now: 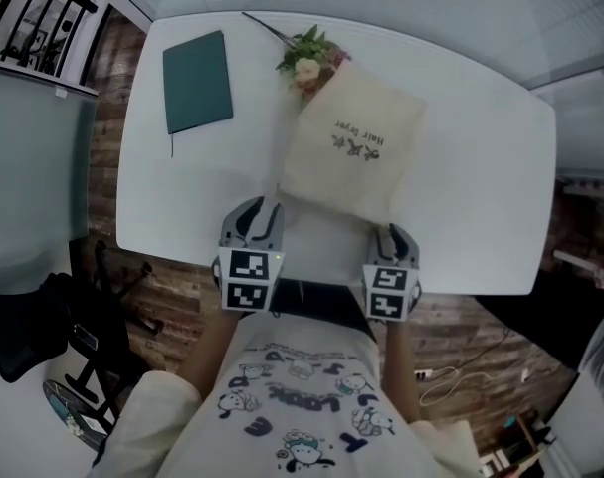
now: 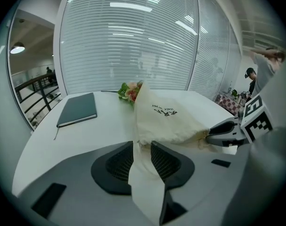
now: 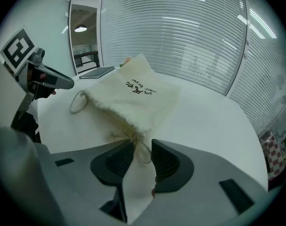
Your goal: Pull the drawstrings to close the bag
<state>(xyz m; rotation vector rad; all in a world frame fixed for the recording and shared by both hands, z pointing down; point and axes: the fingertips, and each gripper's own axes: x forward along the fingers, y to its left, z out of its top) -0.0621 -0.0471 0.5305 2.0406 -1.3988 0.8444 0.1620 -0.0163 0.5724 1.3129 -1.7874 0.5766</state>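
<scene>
Your bag [image 1: 351,142] lies flat on the worktop [image 1: 481,217]. At the bag's near edge, your left tool [image 2: 142,142] stands released astride one corner. Your right tool [image 3: 142,142] stands released around the drawstring [image 3: 143,155].

Light: cool, even — light strips [image 2: 128,5] overhead
Shadows: faint
Edges: fisheye bend, dark corners
Focus: head view soft, grainy

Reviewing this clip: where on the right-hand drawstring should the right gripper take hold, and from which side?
Grip the drawstring loop just outside the gathered mouth of the bag, coming from the near edge of the table with the jaws tilted down. The loop lies flat and points at the right gripper, whose open jaws straddle it.
</scene>
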